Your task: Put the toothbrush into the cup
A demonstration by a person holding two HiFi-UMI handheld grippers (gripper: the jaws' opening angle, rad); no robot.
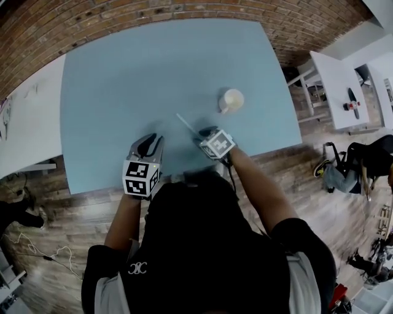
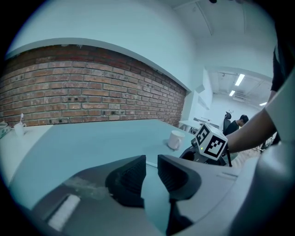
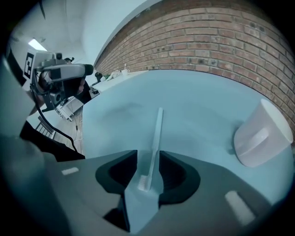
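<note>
A white toothbrush (image 1: pixel 186 122) lies flat on the blue table (image 1: pixel 123 80), just left of and nearer to me than the white cup (image 1: pixel 231 100), which stands upright. My right gripper (image 1: pixel 202 134) points steeply down over the brush's near end. In the right gripper view its jaws stand open on either side of the toothbrush (image 3: pixel 154 138), bristle head nearest the camera, with a gap on each side; the cup (image 3: pixel 260 136) is off to the right. My left gripper (image 1: pixel 153 138) hovers near the table's front edge, open with nothing between its fingers (image 2: pixel 131 173).
A brick wall (image 1: pixel 123 18) runs behind the table. White tables stand to the left (image 1: pixel 24 129) and right (image 1: pixel 334 80). A seated person (image 1: pixel 362 162) is at the far right. Cables (image 1: pixel 43 251) lie on the wooden floor.
</note>
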